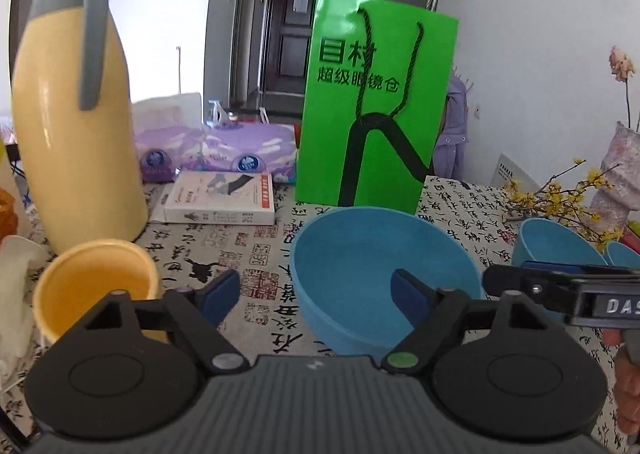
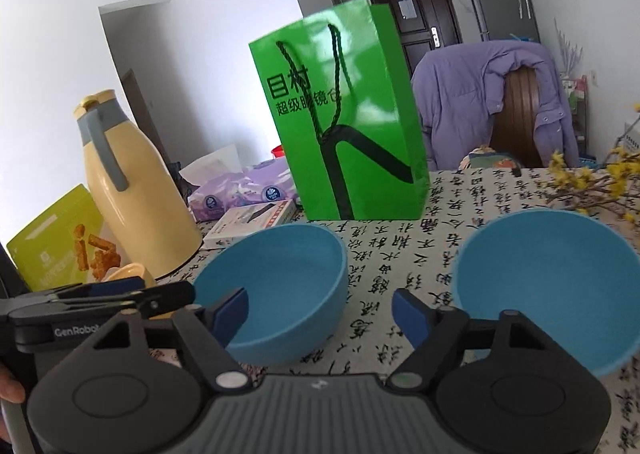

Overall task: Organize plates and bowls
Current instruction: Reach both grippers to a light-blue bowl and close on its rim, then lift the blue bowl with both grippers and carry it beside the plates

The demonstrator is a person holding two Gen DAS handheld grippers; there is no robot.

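Note:
A large blue bowl point(image 1: 360, 254) stands on the calligraphy tablecloth point(image 1: 248, 246) straight ahead of my left gripper point(image 1: 314, 294). That gripper is open, its right finger over the bowl's inside and its left finger outside the left wall. In the right wrist view the same bowl point(image 2: 280, 274) lies at centre left. My right gripper point(image 2: 320, 306) is open across the bowl's right wall, with nothing pressed between the pads. A second blue bowl point(image 2: 548, 286) sits to the right, partly behind the right finger's linkage. It also shows as the bowl point(image 1: 552, 242) behind my right gripper point(image 1: 520, 280), seen side-on.
A yellow cup point(image 1: 96, 282) and a tall yellow jug point(image 1: 76, 113) stand at the left. Behind the bowls stands a green paper bag point(image 1: 376, 109), with a white box point(image 1: 220, 197) and tissue packs point(image 1: 224, 149) beside it. Yellow flower twigs point(image 2: 592, 181) lie far right. A snack bag point(image 2: 60, 242) leans at the left.

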